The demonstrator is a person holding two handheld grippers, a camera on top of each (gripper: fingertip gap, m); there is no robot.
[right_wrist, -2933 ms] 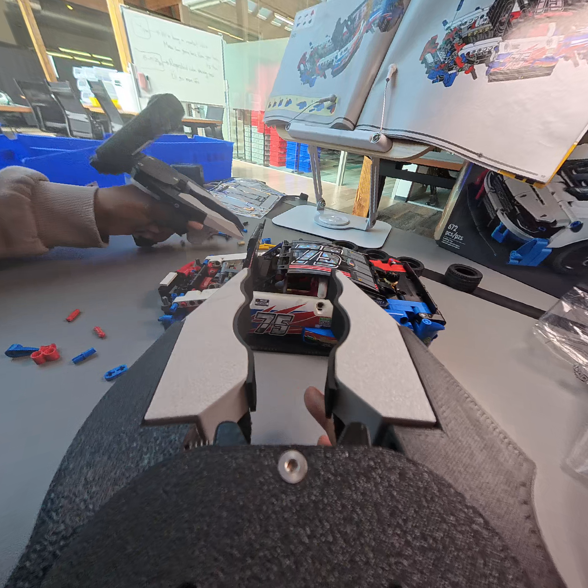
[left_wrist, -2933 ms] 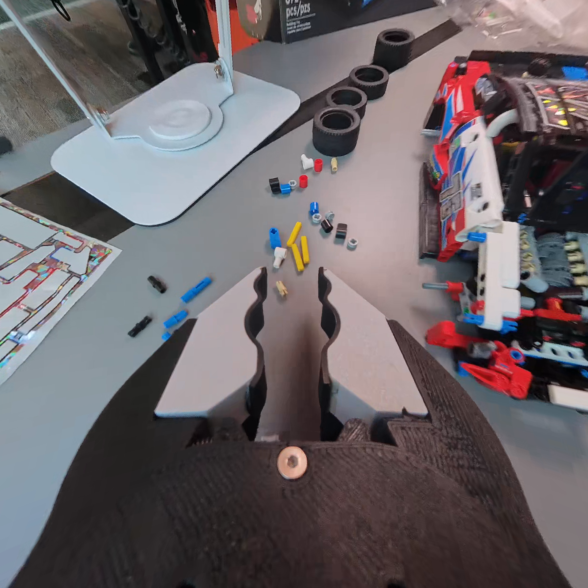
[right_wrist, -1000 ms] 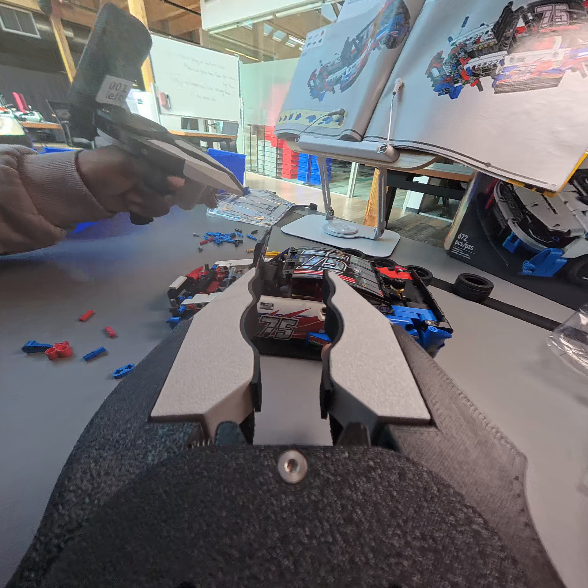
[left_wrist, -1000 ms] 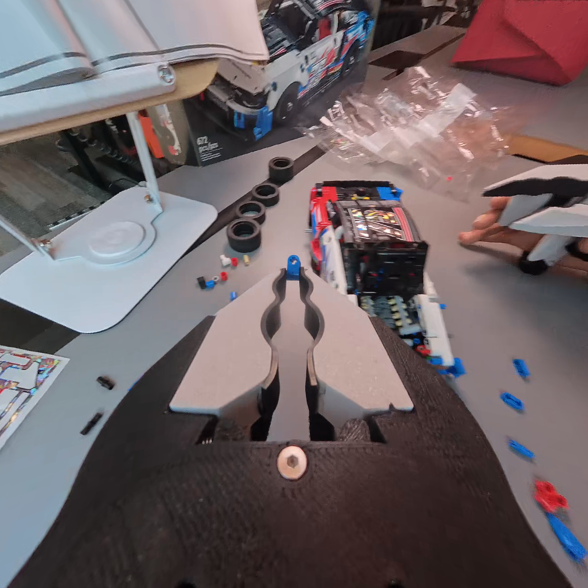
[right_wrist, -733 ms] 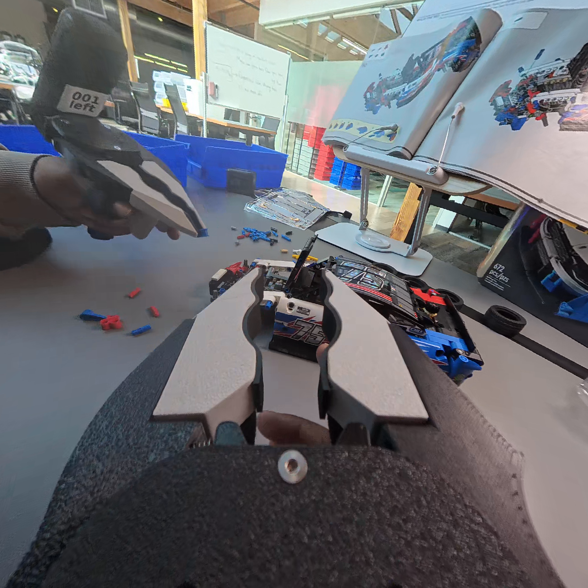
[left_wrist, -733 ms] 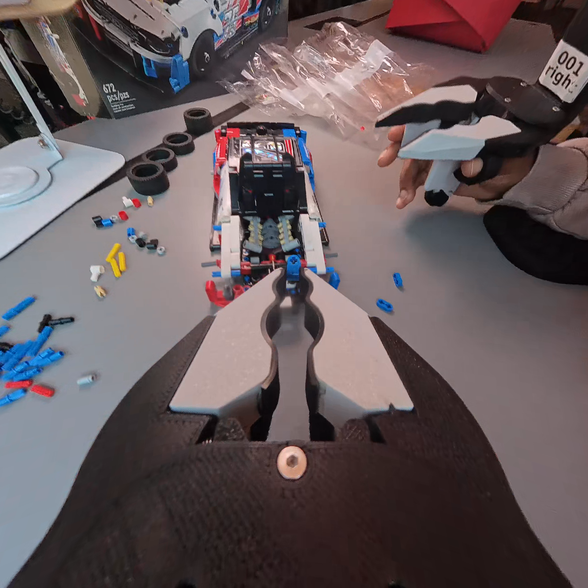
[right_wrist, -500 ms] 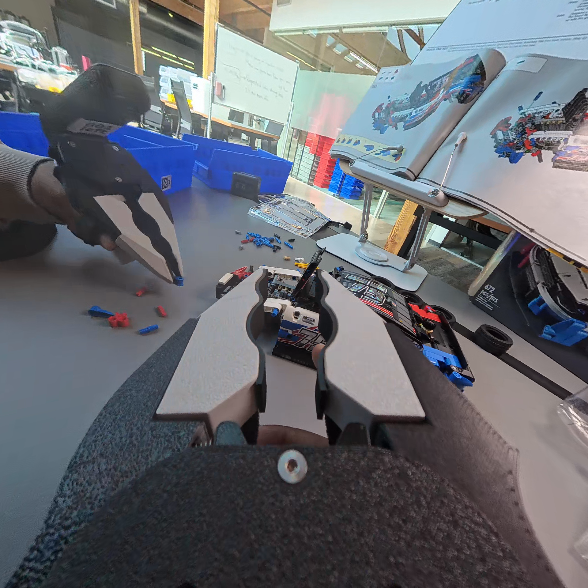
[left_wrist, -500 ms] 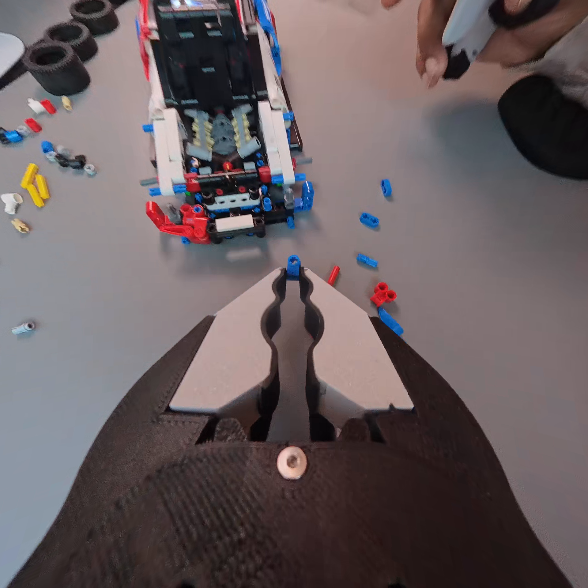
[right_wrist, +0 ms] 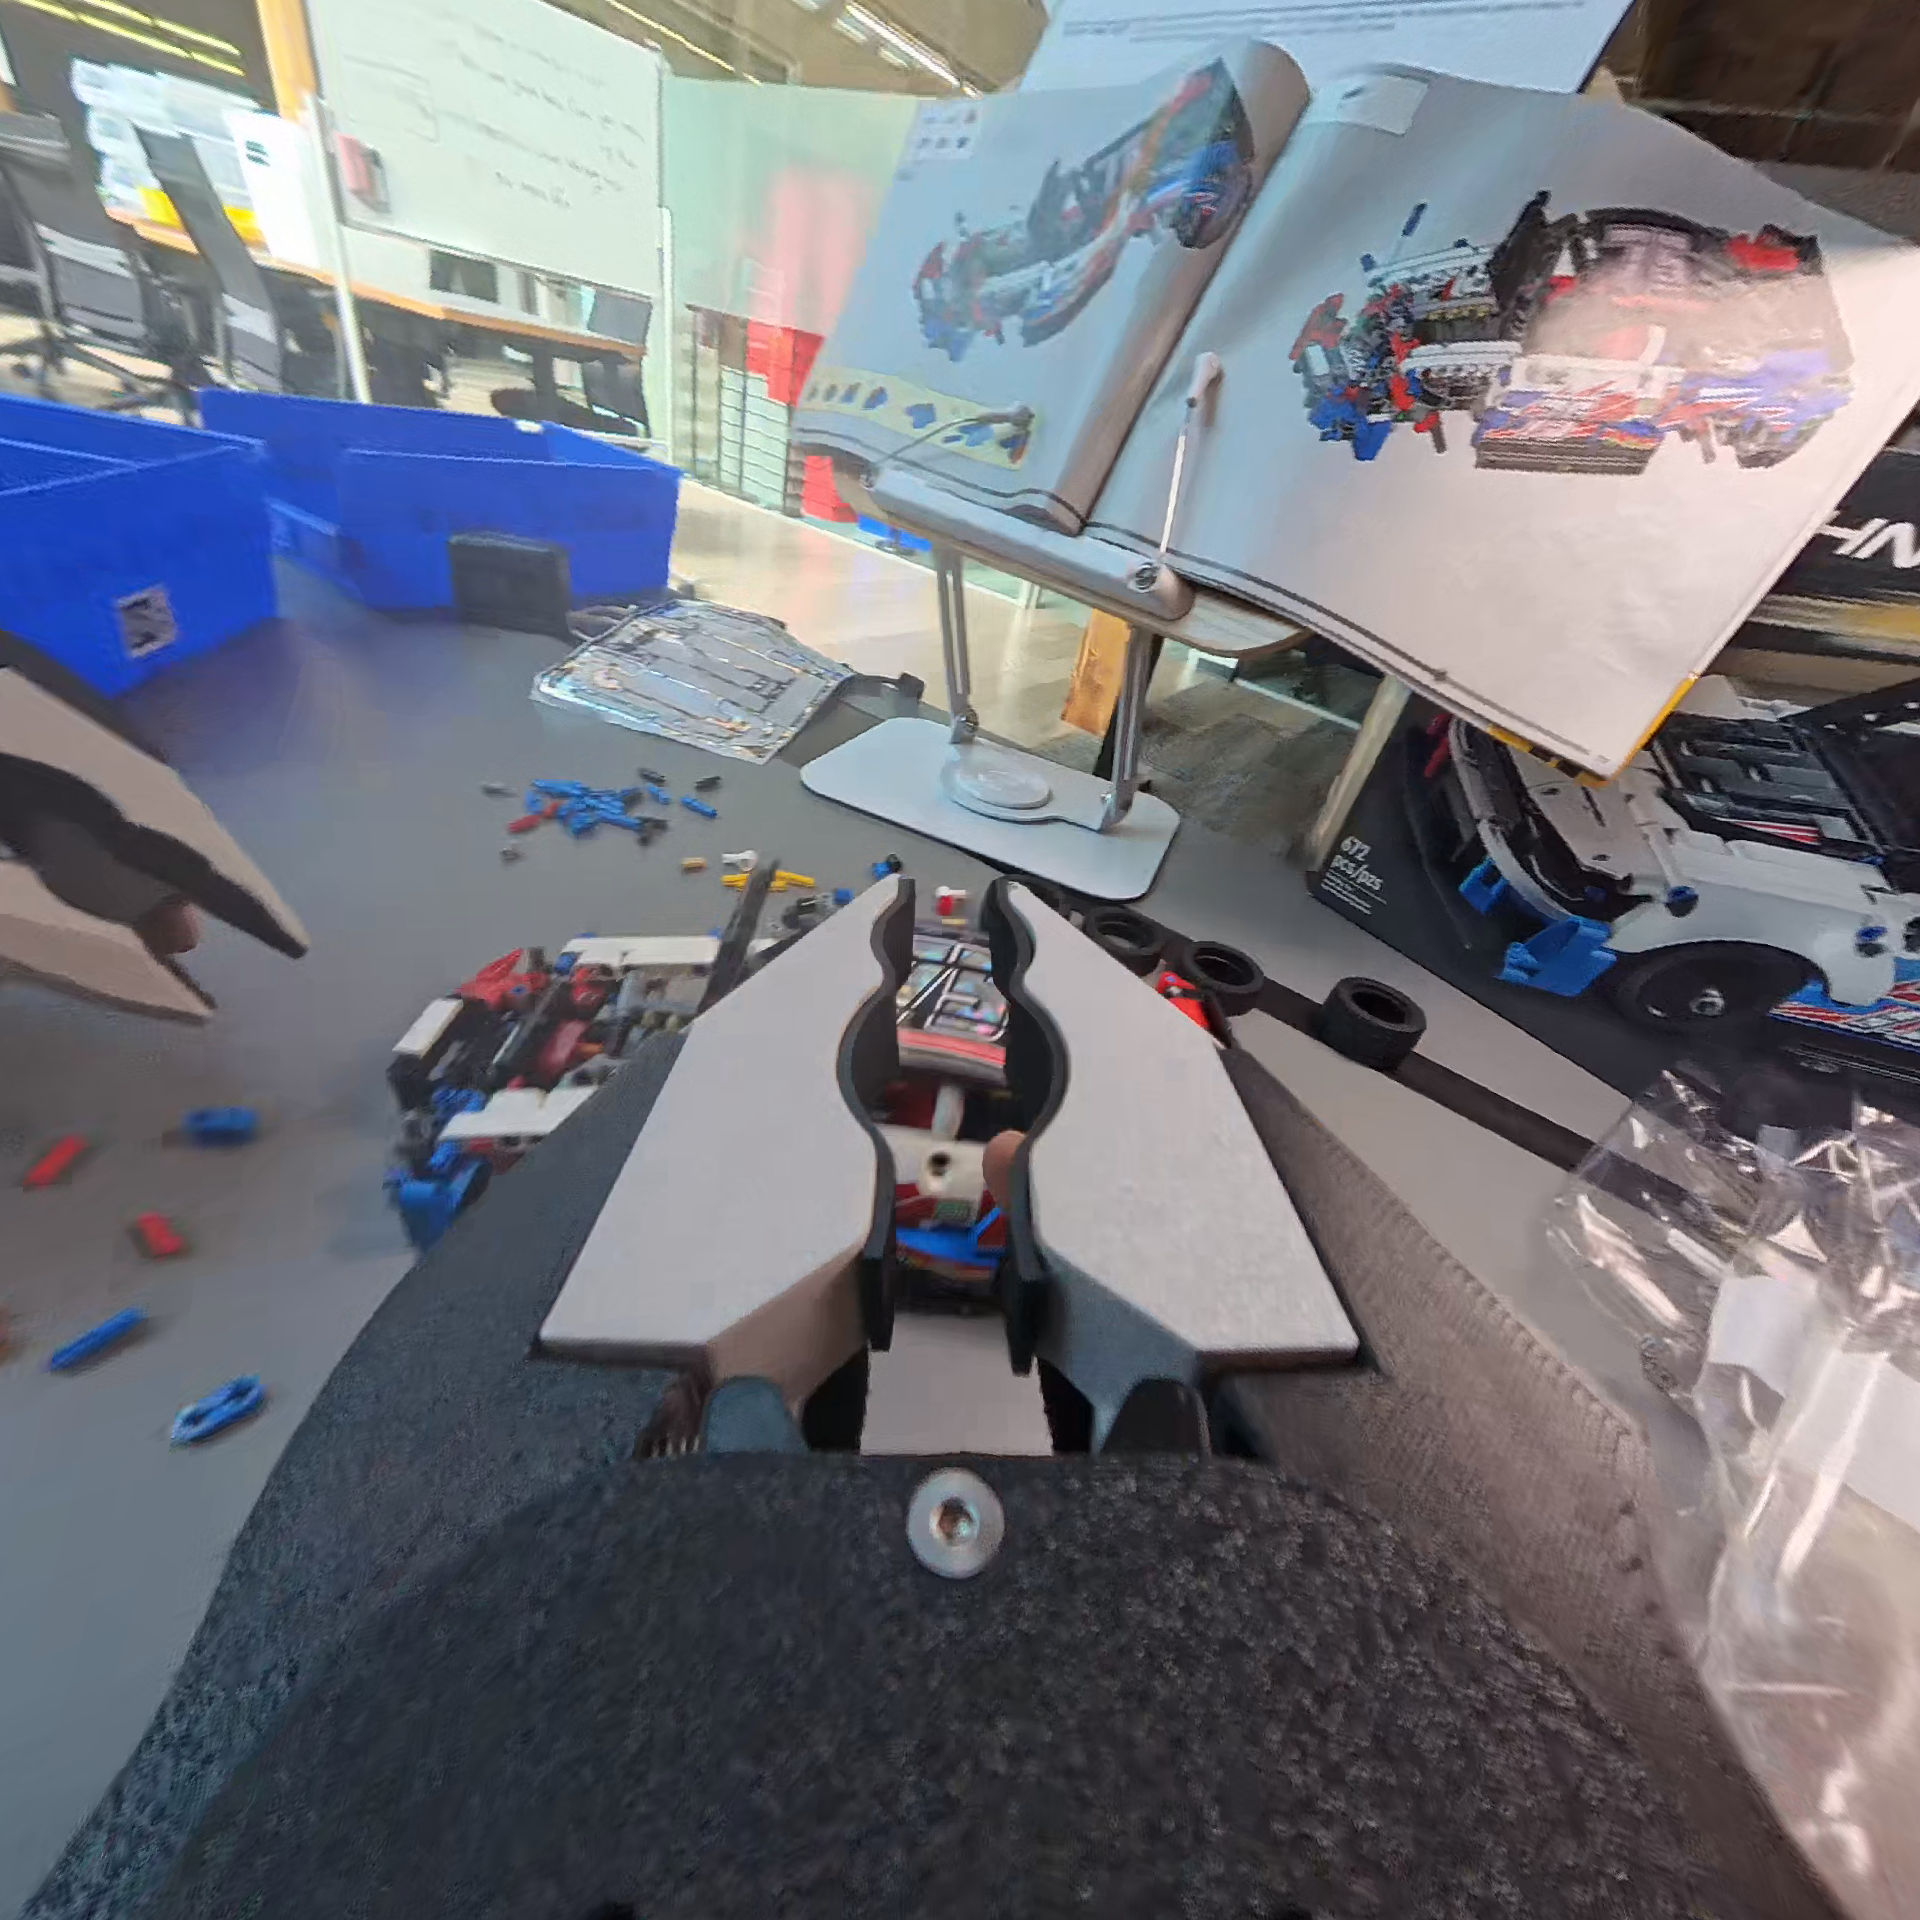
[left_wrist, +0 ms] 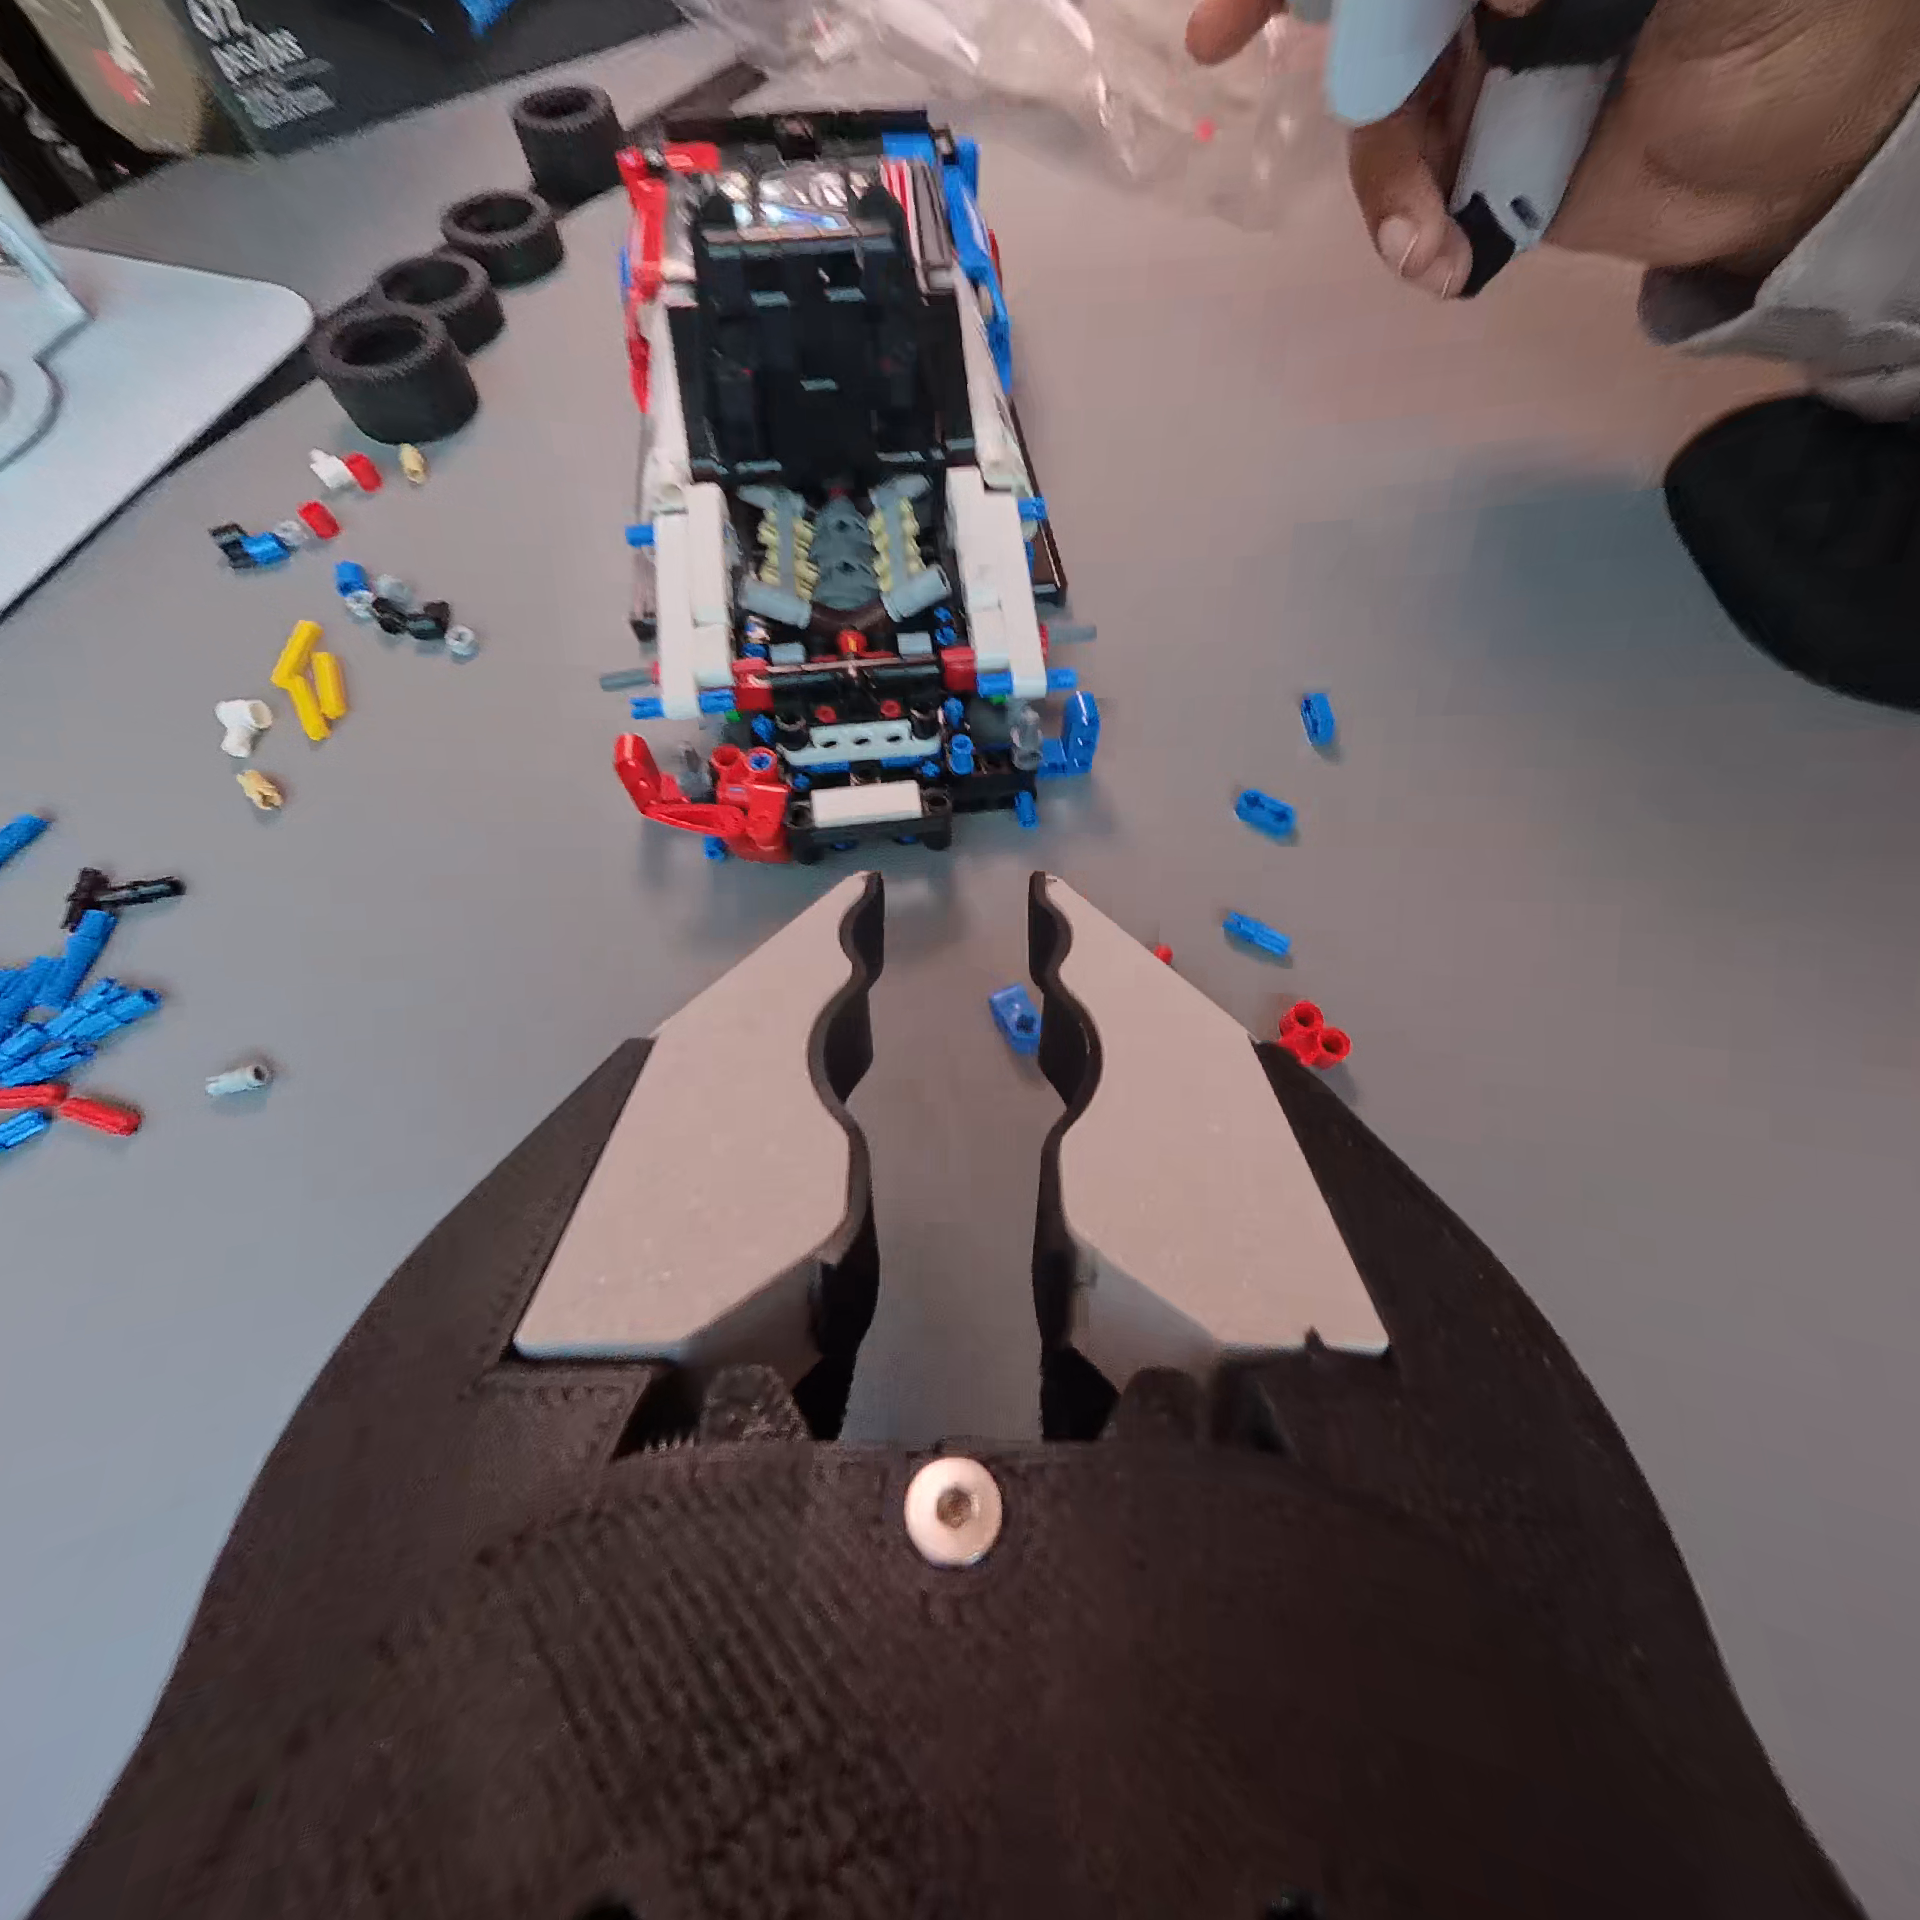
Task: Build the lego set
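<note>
The partly built red, white and blue lego car [left_wrist: 842, 468] stands on the grey table [left_wrist: 1455, 935], rear end toward my left gripper [left_wrist: 956, 894]. That gripper is open and empty, just short of the car. A small blue piece [left_wrist: 1013, 1018] lies on the table beside its right finger. My right gripper [right_wrist: 948, 899] is empty, jaws only narrowly apart, held over the car [right_wrist: 582, 1029]. A person's hand holds it at the top right of the left wrist view [left_wrist: 1507, 156]. The left gripper [right_wrist: 255, 982] shows open at the left of the right wrist view.
Loose blue and red pieces [left_wrist: 1262, 810] lie right of the car; yellow ones [left_wrist: 307, 675] and a blue pile [left_wrist: 62, 1008] lie left. Several black tyres [left_wrist: 395, 364] sit behind. An instruction booklet on a stand [right_wrist: 1351, 364], the set's box [right_wrist: 1662, 883], plastic bags [right_wrist: 1766, 1299] and blue bins [right_wrist: 416, 499] surround.
My left gripper carried the small blue piece from the pile to behind the car, then opened and dropped it on the table. My right gripper's jaws narrowed and it shifted over the car.
</note>
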